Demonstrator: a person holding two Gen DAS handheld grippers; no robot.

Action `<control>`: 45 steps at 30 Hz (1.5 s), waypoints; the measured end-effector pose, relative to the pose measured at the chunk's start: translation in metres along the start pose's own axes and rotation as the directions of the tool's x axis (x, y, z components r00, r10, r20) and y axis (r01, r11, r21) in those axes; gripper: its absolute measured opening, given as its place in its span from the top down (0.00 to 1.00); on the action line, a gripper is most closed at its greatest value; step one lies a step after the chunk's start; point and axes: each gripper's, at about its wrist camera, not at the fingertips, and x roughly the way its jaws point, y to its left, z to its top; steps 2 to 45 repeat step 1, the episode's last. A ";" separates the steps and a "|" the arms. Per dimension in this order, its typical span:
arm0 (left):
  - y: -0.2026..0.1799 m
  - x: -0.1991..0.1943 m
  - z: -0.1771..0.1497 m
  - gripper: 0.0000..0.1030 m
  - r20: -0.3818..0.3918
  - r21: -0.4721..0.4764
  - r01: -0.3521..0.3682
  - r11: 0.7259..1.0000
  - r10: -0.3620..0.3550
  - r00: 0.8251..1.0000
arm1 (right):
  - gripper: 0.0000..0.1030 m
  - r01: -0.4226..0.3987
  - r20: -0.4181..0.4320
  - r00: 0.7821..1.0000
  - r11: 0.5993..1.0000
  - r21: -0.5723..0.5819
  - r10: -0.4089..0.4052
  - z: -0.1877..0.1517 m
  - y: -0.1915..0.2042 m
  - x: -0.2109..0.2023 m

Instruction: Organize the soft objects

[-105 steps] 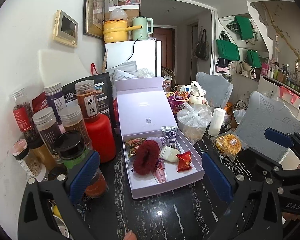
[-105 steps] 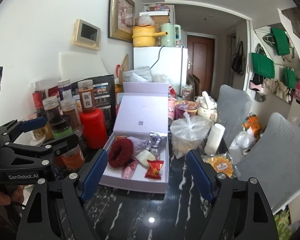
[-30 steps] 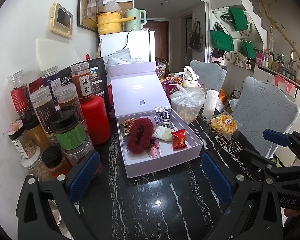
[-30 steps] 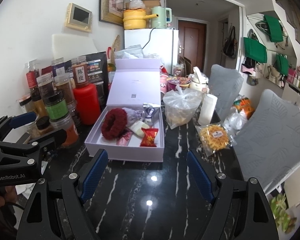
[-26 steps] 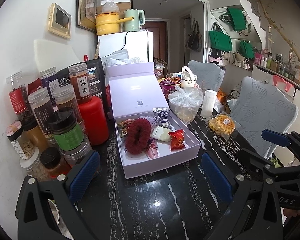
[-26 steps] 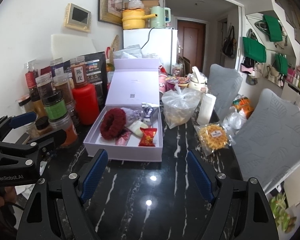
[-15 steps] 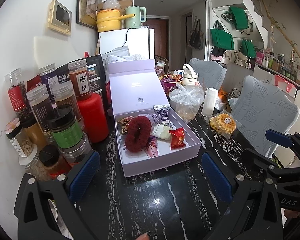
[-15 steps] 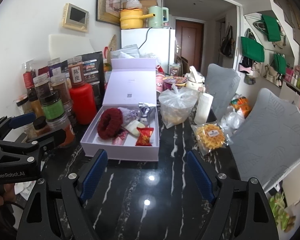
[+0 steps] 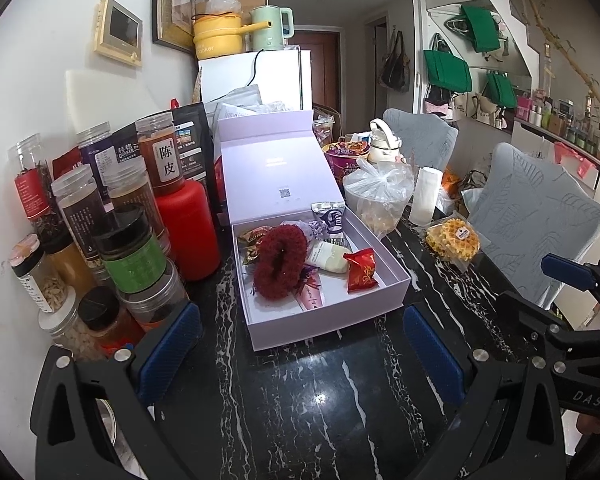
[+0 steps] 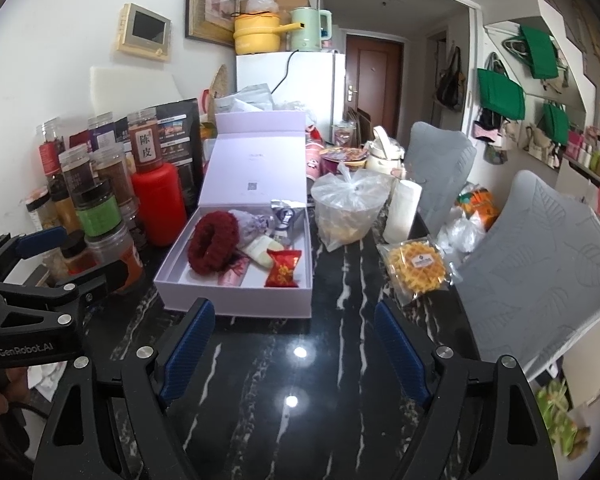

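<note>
Both grippers, left (image 9: 302, 354) and right (image 10: 290, 346), fingers spread, empty above the counter (image 10: 300, 392). Green packets (image 10: 560, 420) at lower right only from the right wrist.

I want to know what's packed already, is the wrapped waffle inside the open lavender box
No, the wrapped waffle lies on the black marble table, to the right of the open lavender box and apart from it.

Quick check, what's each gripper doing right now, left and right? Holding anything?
Left gripper: open, nothing between its fingers, short of the lilac box.
Right gripper: open, empty, above the black marble table.
</note>
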 end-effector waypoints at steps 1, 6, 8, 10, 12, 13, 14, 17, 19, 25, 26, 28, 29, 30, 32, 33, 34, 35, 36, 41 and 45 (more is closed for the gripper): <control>0.000 0.000 -0.001 0.00 -0.003 0.000 0.005 1.000 -0.005 1.000 | 0.19 0.001 -0.002 1.000 1.000 0.001 -0.001 0.000 0.000 0.001; 0.000 0.000 -0.001 0.00 -0.003 0.000 0.005 1.000 -0.005 1.000 | 0.19 0.001 -0.002 1.000 1.000 0.001 -0.001 0.000 0.000 0.001; 0.000 0.000 -0.001 0.00 -0.003 0.000 0.005 1.000 -0.005 1.000 | 0.19 0.001 -0.002 1.000 1.000 0.001 -0.001 0.000 0.000 0.001; 0.000 0.000 -0.001 0.00 -0.003 0.000 0.005 1.000 -0.005 1.000 | 0.19 0.001 -0.002 1.000 1.000 0.001 -0.001 0.000 0.000 0.001; 0.000 0.000 -0.001 0.00 -0.003 0.000 0.005 1.000 -0.005 1.000 | 0.19 0.001 -0.002 1.000 1.000 0.001 -0.001 0.000 0.000 0.001; 0.000 0.000 -0.001 0.00 -0.003 0.000 0.005 1.000 -0.005 1.000 | 0.19 0.001 -0.002 1.000 1.000 0.001 -0.001 0.000 0.000 0.001; 0.000 0.000 -0.001 0.00 -0.003 0.000 0.005 1.000 -0.005 1.000 | 0.19 0.001 -0.002 1.000 1.000 0.001 -0.001 0.000 0.000 0.001; 0.000 0.000 -0.001 0.00 -0.003 0.000 0.005 1.000 -0.005 1.000 | 0.19 0.001 -0.002 1.000 1.000 0.001 -0.001 0.000 0.000 0.001; 0.000 0.000 -0.001 0.00 -0.003 0.000 0.005 1.000 -0.005 1.000 | 0.19 0.001 -0.002 1.000 1.000 0.001 -0.001 0.000 0.000 0.001; 0.000 0.000 -0.001 0.00 -0.003 0.000 0.005 1.000 -0.005 1.000 | 0.19 0.001 -0.002 1.000 1.000 0.001 -0.001 0.000 0.000 0.001; 0.000 0.000 -0.001 0.00 -0.003 0.000 0.005 1.000 -0.005 1.000 | 0.19 0.001 -0.002 1.000 1.000 0.001 -0.001 0.000 0.000 0.001; 0.000 0.000 -0.001 0.00 -0.003 0.000 0.005 1.000 -0.005 1.000 | 0.19 0.001 -0.002 1.000 1.000 0.001 -0.001 0.000 0.000 0.001; 0.000 0.000 -0.001 0.00 -0.003 0.000 0.005 1.000 -0.005 1.000 | 0.19 0.001 -0.002 1.000 1.000 0.001 -0.001 0.000 0.000 0.001; 0.000 0.000 -0.001 0.00 -0.003 0.000 0.005 1.000 -0.005 1.000 | 0.19 0.001 -0.002 1.000 1.000 0.001 -0.001 0.000 0.000 0.001; 0.000 0.000 -0.001 0.00 -0.003 0.000 0.005 1.000 -0.005 1.000 | 0.19 0.001 -0.002 1.000 1.000 0.001 -0.001 0.000 0.000 0.001; 0.000 0.000 -0.001 0.00 -0.003 0.000 0.005 1.000 -0.005 1.000 | 0.19 0.001 -0.002 1.000 1.000 0.001 -0.001 0.000 0.000 0.001; 0.000 0.000 -0.001 0.00 -0.003 0.000 0.005 1.000 -0.005 1.000 | 0.19 0.001 -0.002 1.000 1.000 0.001 -0.001 0.000 0.000 0.001; 0.000 0.000 -0.001 0.00 -0.003 0.000 0.005 1.000 -0.005 1.000 | 0.19 0.001 -0.002 1.000 1.000 0.001 -0.001 0.000 0.000 0.001; 0.000 0.000 -0.001 0.00 -0.003 0.000 0.005 1.000 -0.005 1.000 | 0.19 0.001 -0.002 1.000 1.000 0.001 -0.001 0.000 0.000 0.001; 0.000 0.000 -0.001 0.00 -0.003 0.000 0.005 1.000 -0.005 1.000 | 0.19 0.001 -0.002 1.000 1.000 0.001 -0.001 0.000 0.000 0.001; 0.000 0.000 -0.001 0.00 -0.003 0.000 0.005 1.000 -0.005 1.000 | 0.19 0.001 -0.002 1.000 1.000 0.001 -0.001 0.000 0.000 0.001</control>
